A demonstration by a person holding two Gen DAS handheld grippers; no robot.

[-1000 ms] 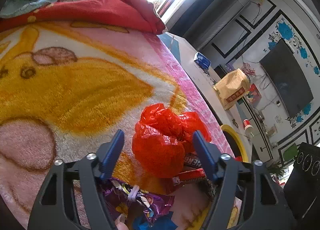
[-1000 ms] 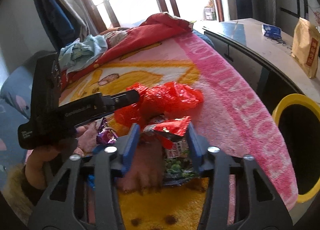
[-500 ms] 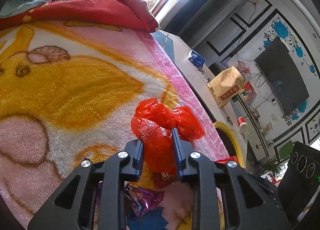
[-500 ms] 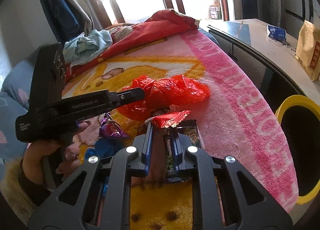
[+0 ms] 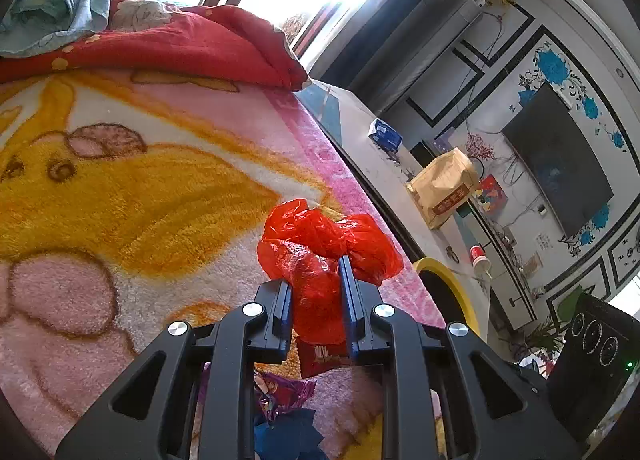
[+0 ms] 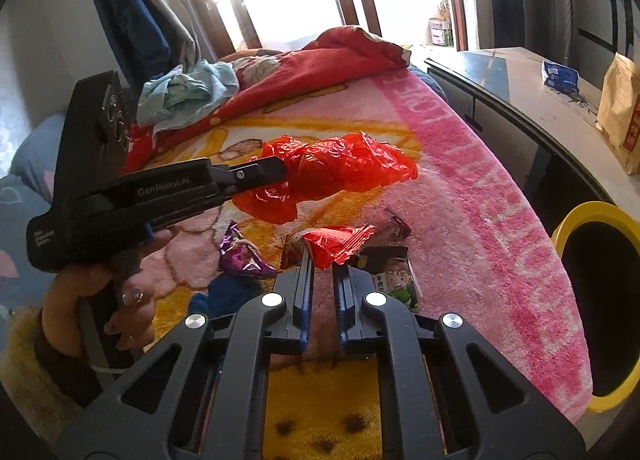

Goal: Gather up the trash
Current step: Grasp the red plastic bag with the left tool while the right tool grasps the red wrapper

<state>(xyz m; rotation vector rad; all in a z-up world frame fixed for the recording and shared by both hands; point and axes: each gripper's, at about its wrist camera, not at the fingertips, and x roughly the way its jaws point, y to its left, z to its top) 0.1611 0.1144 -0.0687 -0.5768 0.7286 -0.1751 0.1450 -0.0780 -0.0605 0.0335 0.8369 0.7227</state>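
My left gripper (image 5: 316,284) is shut on a crumpled red plastic bag (image 5: 320,244) and holds it above the pink and yellow blanket (image 5: 120,200). The right wrist view shows that gripper from the side with the bag (image 6: 340,168) in its tips. My right gripper (image 6: 322,260) is shut on a red foil snack wrapper (image 6: 336,244), lifted a little off the blanket. A green cartoon snack packet (image 6: 394,276), a purple foil wrapper (image 6: 240,256) and a blue wrapper (image 6: 224,292) lie on the blanket below.
A yellow-rimmed bin (image 6: 600,300) stands off the bed's right edge; it also shows in the left wrist view (image 5: 452,284). A counter (image 6: 540,100) carries a tan paper bag (image 5: 444,188) and a blue packet (image 6: 560,76). A red quilt (image 6: 320,68) and blue cloth lie at the bed's far end.
Both grippers closed: the left on the red bag, the right on the red foil wrapper. Both then lifted their items off the blanket.
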